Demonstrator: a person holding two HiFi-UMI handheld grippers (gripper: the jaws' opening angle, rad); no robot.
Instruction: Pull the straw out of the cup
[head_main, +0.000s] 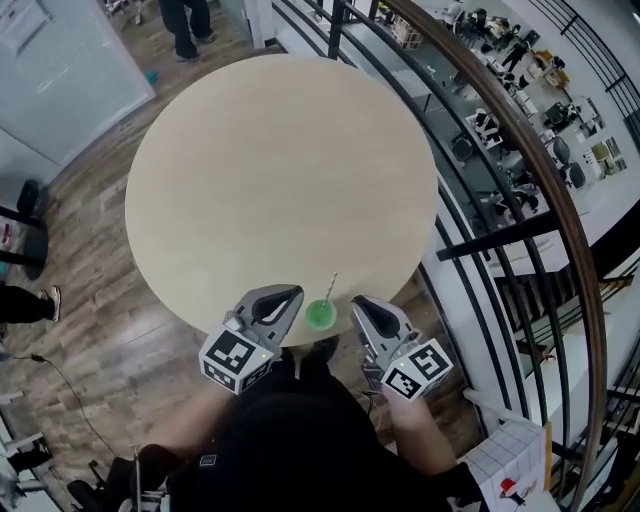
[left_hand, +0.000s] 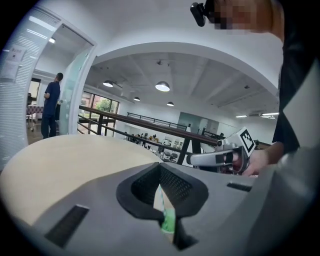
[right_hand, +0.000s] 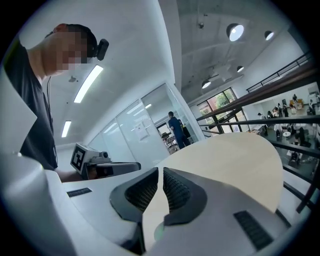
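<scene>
A small green cup stands at the near edge of the round beige table, with a thin straw rising out of it. My left gripper hovers just left of the cup and my right gripper just right of it, both above the table edge and apart from the cup. In the left gripper view the tips meet, and the straw and cup show through the gap below them. In the right gripper view the jaws stand shut with only a slit, empty; a faint green patch of cup shows low down.
A dark curved railing runs along the table's right side, with a lower floor of desks beyond it. A glass wall stands at the upper left and a person's legs at the far side. Wood floor surrounds the table.
</scene>
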